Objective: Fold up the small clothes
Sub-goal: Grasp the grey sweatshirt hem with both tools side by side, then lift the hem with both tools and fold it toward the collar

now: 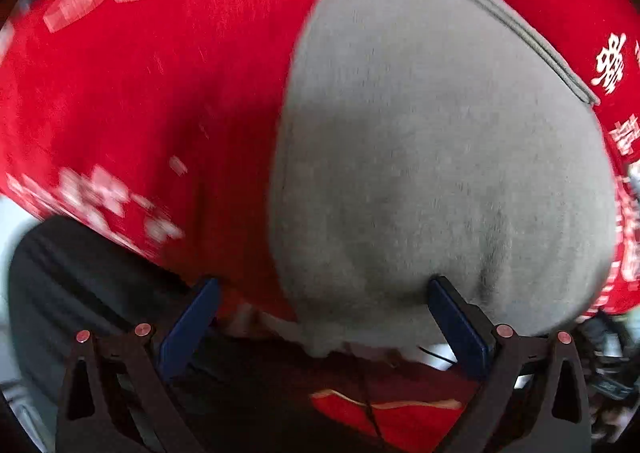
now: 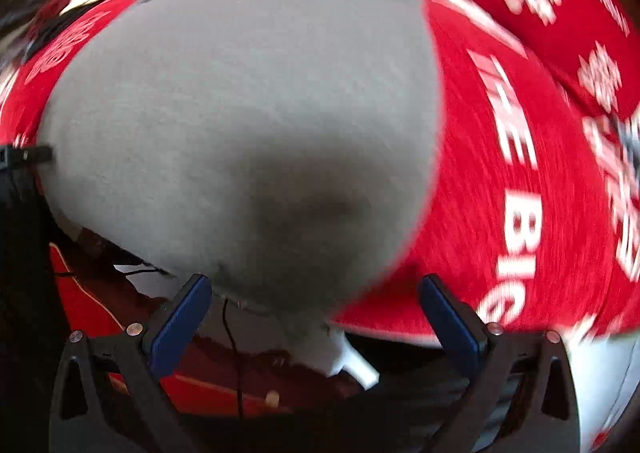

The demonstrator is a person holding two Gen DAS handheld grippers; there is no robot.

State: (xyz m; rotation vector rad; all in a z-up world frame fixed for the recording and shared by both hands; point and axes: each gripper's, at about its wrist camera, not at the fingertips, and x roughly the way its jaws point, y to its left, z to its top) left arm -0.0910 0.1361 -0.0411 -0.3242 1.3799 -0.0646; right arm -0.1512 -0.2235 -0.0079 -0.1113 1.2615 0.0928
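A small grey garment point(image 1: 432, 157) lies flat on a red cloth with white print point(image 1: 140, 85); a stitched hem runs along its far edge. In the left wrist view my left gripper point(image 1: 324, 293) stands open at the garment's near edge, its blue pads point(image 1: 188, 329) wide apart with the grey corner between them. The right wrist view shows the same grey garment point(image 2: 240, 113) on the red cloth point(image 2: 520, 157). My right gripper point(image 2: 316, 289) is open too, straddling the near grey edge. Both views are blurred by motion.
A dark garment or sleeve point(image 1: 60, 285) lies at the lower left of the left view. Below the table edge there are red items and thin black cables point(image 2: 232, 333). The other gripper's black tip point(image 2: 28, 155) shows at the left edge of the right view.
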